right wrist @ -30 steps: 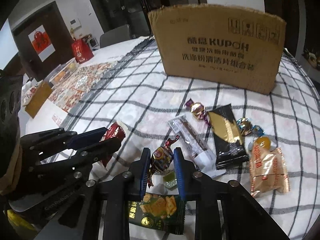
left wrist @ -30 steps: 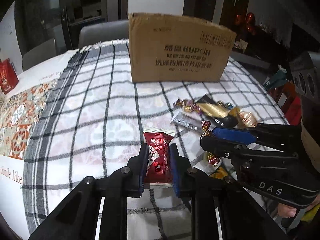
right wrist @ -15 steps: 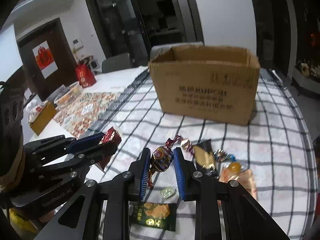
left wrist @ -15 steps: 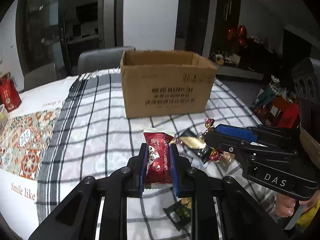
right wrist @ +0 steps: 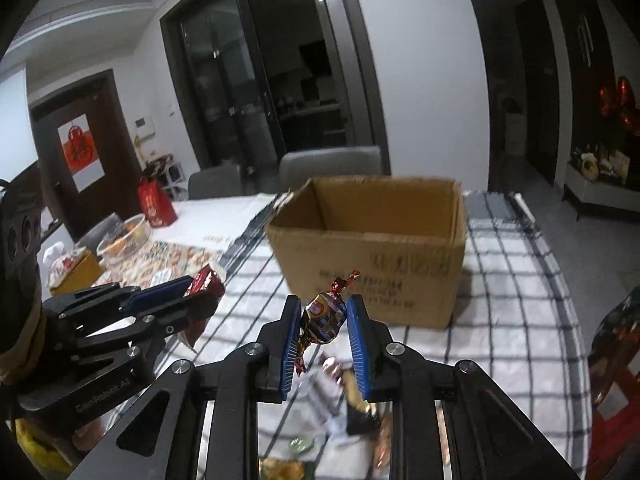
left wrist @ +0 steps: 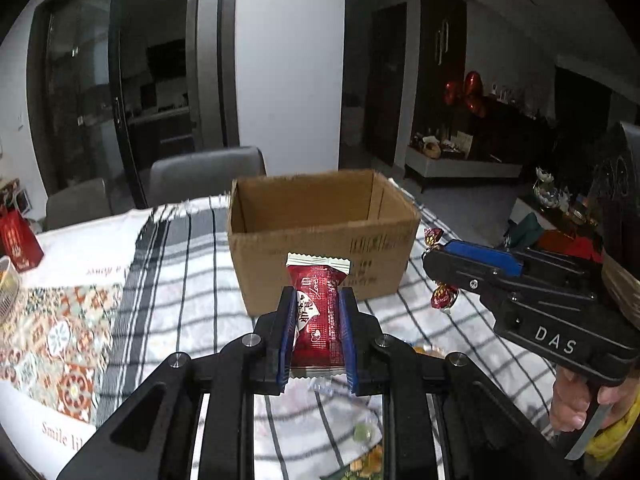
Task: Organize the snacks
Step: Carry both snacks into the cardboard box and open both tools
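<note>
My left gripper (left wrist: 316, 304) is shut on a red snack packet (left wrist: 318, 312), held upright above the checked tablecloth. In the right wrist view my right gripper (right wrist: 324, 312) is shut on a twist-wrapped candy (right wrist: 323, 316). An open brown cardboard box (left wrist: 320, 236) (right wrist: 372, 240) stands ahead of both, its inside looking bare. Each gripper shows in the other's view: the right gripper (left wrist: 434, 264) with its candy (left wrist: 443, 296) at right, the left gripper (right wrist: 200, 292) with the red packet (right wrist: 206, 282) at left. Both hang short of the box's near wall.
Loose snacks lie blurred on the cloth below the grippers, among them a green packet (left wrist: 364, 466) and a small green sweet (left wrist: 362, 433). A red gift bag (right wrist: 156, 204), a glass bowl (right wrist: 124, 236) and grey chairs (left wrist: 204, 174) stand at the table's far side.
Both grippers have risen from the cloth with their snacks and tilted up; the box's open top has come into sight and the loose snacks have dropped low in both views.
</note>
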`<act>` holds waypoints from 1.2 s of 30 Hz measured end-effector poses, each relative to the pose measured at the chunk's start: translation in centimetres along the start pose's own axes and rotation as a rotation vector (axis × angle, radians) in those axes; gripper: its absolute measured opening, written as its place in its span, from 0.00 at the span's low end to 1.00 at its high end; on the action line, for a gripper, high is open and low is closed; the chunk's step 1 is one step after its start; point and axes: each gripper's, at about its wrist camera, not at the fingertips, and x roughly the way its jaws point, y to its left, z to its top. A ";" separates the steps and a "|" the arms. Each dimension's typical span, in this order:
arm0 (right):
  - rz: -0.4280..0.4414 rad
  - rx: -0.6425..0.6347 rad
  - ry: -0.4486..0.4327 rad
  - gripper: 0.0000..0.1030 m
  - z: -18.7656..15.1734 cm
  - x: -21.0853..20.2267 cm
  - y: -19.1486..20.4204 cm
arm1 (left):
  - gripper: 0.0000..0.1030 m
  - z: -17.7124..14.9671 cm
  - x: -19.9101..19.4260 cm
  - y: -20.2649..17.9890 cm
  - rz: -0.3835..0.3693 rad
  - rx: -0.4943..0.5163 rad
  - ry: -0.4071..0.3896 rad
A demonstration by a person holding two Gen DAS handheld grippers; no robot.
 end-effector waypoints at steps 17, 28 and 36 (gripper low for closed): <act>-0.062 -0.020 -0.072 0.24 6.6 2.6 -2.7 | 0.21 6.9 4.6 1.0 0.001 0.027 -0.034; -0.106 -0.042 -0.034 0.24 9.2 6.5 -5.2 | 0.21 10.6 10.8 1.9 -0.027 -0.022 0.029; -0.125 -0.011 0.012 0.35 9.2 8.5 -6.7 | 0.57 11.2 11.8 1.9 0.031 -0.026 -0.003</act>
